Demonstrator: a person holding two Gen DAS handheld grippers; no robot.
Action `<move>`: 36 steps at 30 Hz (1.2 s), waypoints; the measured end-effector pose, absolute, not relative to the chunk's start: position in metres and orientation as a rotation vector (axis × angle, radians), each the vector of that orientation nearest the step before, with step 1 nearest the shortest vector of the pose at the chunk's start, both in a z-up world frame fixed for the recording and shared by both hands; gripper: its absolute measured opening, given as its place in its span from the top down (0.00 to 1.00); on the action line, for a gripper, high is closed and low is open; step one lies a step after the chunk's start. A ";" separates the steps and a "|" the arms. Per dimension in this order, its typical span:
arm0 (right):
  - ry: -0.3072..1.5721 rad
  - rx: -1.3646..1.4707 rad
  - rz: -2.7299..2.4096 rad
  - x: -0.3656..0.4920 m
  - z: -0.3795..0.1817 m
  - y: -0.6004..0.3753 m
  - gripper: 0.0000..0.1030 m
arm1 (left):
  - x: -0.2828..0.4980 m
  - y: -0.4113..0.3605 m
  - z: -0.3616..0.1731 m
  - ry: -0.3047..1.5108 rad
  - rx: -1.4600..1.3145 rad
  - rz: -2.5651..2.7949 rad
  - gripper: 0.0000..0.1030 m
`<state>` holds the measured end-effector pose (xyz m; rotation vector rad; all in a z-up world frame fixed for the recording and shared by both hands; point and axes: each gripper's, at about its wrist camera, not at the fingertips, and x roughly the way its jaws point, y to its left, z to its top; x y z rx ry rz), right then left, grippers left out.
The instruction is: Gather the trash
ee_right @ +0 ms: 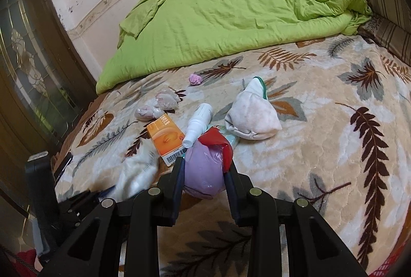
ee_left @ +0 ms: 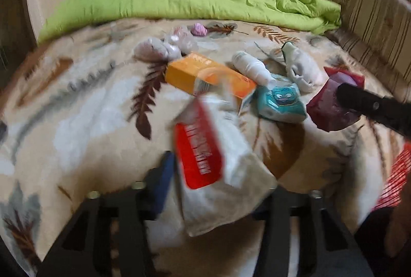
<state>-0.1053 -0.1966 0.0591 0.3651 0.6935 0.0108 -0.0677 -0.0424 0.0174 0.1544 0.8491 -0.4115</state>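
Trash lies scattered on a leaf-patterned blanket (ee_left: 84, 107). My left gripper (ee_left: 218, 179) is shut on a blurred white packet with a red label (ee_left: 205, 161). That packet also shows as a white blur (ee_right: 138, 174) in the right wrist view. My right gripper (ee_right: 205, 164) is shut on a purple bag with a red scrap (ee_right: 203, 171), which the left wrist view shows at the right (ee_left: 331, 107). On the blanket lie an orange box (ee_left: 205, 76) (ee_right: 168, 138), a white bottle (ee_left: 251, 66) (ee_right: 197, 122) and a teal tissue pack (ee_left: 280, 102).
A white sock (ee_right: 251, 117), a pink crumpled ball (ee_right: 195, 79) and crumpled plastic bags (ee_right: 164, 101) lie farther back. A green duvet (ee_right: 231, 20) covers the far half of the bed. There is a door (ee_right: 30, 71) at the left, a striped cushion (ee_left: 364, 20) at the right and a red mesh object (ee_left: 395, 174).
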 end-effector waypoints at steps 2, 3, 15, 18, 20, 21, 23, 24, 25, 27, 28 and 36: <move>0.695 0.359 0.013 -0.104 0.058 -0.195 0.68 | -0.068 -0.042 0.018 0.837 0.139 -0.422 0.62; 0.696 0.354 0.013 -0.104 0.058 -0.194 0.68 | -0.068 -0.040 0.018 0.833 0.134 -0.417 0.62; 0.705 0.323 0.004 -0.102 0.058 -0.189 0.68 | -0.080 -0.034 0.041 0.685 0.122 -0.400 0.62; 0.708 0.319 0.002 -0.102 0.058 -0.188 0.68 | -0.083 -0.038 0.043 0.659 0.154 -0.391 0.62; 0.708 0.317 0.002 -0.102 0.057 -0.188 0.68 | -0.085 -0.039 0.042 0.649 0.172 -0.386 0.62; 0.707 0.319 0.000 -0.102 0.057 -0.188 0.68 | -0.085 -0.040 0.042 0.647 0.178 -0.385 0.62; 0.707 0.320 0.001 -0.102 0.057 -0.188 0.68 | -0.086 -0.041 0.043 0.643 0.185 -0.385 0.62; 0.707 0.320 0.000 -0.102 0.057 -0.188 0.68 | -0.087 -0.041 0.043 0.640 0.188 -0.384 0.62; 0.707 0.320 0.000 -0.102 0.058 -0.188 0.68 | -0.087 -0.041 0.043 0.637 0.190 -0.383 0.62; 0.707 0.321 -0.002 -0.103 0.057 -0.189 0.68 | -0.087 -0.041 0.043 0.634 0.192 -0.382 0.62; 0.707 0.321 -0.003 -0.103 0.057 -0.189 0.68 | -0.087 -0.042 0.043 0.635 0.191 -0.381 0.62; 0.709 0.321 -0.012 -0.104 0.056 -0.192 0.68 | -0.089 -0.041 0.044 0.629 0.191 -0.380 0.62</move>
